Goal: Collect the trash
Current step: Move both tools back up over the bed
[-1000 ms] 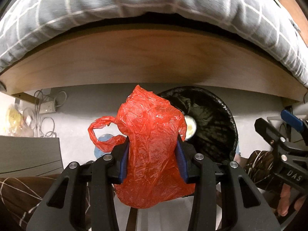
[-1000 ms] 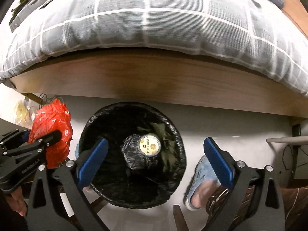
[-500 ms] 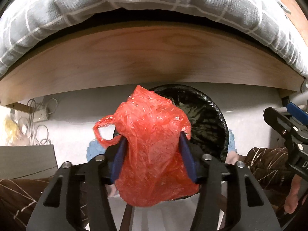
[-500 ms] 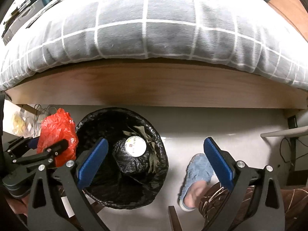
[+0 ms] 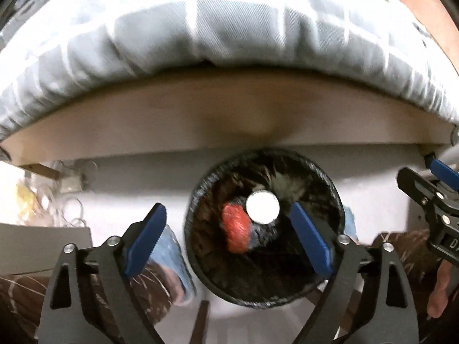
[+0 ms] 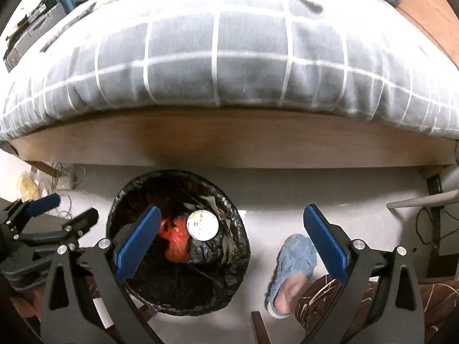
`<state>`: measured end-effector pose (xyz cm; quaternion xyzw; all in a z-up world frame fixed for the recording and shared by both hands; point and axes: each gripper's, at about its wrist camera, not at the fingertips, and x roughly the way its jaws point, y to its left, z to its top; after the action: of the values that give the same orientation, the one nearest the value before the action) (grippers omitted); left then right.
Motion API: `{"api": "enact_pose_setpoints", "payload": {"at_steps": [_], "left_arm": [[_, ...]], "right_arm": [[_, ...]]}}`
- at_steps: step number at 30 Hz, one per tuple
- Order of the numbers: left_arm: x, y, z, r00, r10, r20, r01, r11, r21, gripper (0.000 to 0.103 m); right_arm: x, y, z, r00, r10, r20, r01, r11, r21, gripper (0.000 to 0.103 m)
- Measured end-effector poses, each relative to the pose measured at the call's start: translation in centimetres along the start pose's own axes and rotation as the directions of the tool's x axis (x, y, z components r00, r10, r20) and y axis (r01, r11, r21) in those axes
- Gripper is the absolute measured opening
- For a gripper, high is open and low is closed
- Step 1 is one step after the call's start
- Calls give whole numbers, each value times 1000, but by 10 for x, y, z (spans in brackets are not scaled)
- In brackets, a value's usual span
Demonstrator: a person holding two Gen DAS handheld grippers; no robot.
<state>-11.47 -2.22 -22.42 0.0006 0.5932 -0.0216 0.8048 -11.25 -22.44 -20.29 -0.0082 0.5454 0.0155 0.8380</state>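
A red plastic bag (image 5: 236, 228) lies inside the black-lined round trash bin (image 5: 334, 192), beside a cup with a white round lid (image 5: 262, 207). My left gripper (image 5: 229, 240) is open and empty, held above the bin. In the right wrist view the red bag (image 6: 176, 242) and the lid (image 6: 202, 225) show in the same bin (image 6: 235, 215). My right gripper (image 6: 232, 243) is open and empty, above the bin's right side. The left gripper (image 6: 54, 215) shows at that view's left edge.
A wooden bed frame (image 6: 229, 140) with a grey checked duvet (image 6: 218, 57) rises just behind the bin. The person's foot in a blue slipper (image 6: 295, 263) stands right of the bin. Cables and a power strip (image 5: 68, 183) lie on the floor at left.
My left gripper has opened and let go of the red bag, which has dropped into the bin. Both grippers have risen a little above the bin.
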Motion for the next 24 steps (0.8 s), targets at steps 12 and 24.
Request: {"api": "enact_pose_setpoints", "payload": {"at_steps": [12, 24], "left_arm": [[-61, 15, 27, 982, 5, 187, -1, 1000, -26, 96], [-117, 29, 56, 951, 7, 309, 5, 999, -38, 96]], "right_arm": [[-49, 4, 26, 988, -2, 155, 4, 1000, -11, 95], [-98, 14, 52, 953, 22, 302, -11, 999, -39, 95]]}}
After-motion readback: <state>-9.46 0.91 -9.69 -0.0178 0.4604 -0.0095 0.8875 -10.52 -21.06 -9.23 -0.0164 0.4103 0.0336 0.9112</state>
